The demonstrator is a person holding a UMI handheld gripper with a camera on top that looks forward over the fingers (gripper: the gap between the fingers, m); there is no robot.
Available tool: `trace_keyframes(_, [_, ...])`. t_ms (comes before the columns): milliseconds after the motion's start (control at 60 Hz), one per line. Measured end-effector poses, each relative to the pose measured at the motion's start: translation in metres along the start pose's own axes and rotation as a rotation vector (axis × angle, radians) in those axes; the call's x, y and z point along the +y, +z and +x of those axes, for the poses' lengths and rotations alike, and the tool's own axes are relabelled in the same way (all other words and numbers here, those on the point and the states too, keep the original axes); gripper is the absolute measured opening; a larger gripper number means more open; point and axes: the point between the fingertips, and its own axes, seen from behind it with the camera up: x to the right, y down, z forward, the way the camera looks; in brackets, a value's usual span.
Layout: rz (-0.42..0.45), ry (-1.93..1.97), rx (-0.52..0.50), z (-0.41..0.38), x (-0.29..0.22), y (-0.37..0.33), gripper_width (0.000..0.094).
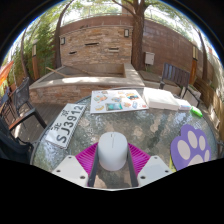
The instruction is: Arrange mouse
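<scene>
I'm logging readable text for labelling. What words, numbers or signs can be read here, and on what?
"SJ3912": roughly, on the licence plate left of the tongs, which are shut on the white mouse.
Printed sheet beyond: too small to read.
Purple mat: a white paw print, no words.

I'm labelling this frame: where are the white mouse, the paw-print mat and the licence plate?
white mouse (112,151), gripper view, middle of its top.
paw-print mat (191,146), gripper view, on the white paw print.
licence plate (64,124), gripper view, on its lettering.
</scene>
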Motion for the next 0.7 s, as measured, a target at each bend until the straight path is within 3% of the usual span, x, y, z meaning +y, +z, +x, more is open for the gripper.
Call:
trace_keyframes(217, [-0.017,0.017,-0.025,-0.003,0.000,-0.001,0.0349])
trace_keyframes(283, [0.007,0.019,-0.045,-0.004,-0.013,-0.008,0.0348])
trace_keyframes(483, [0.302,0.108,-0.172,0.011,-0.151,-0.117,0.0348])
trace_keyframes(567, [0.420,0.139,-0.163,0.055,-0.201,-0.159,0.0349])
trace_keyframes(633, [0.450,0.155,-0.123,0.105,-0.210,-0.173,0.0349])
trace_keyframes(700, [0.412,0.170,-0.073,0.160,-0.181,-0.162,0.0351])
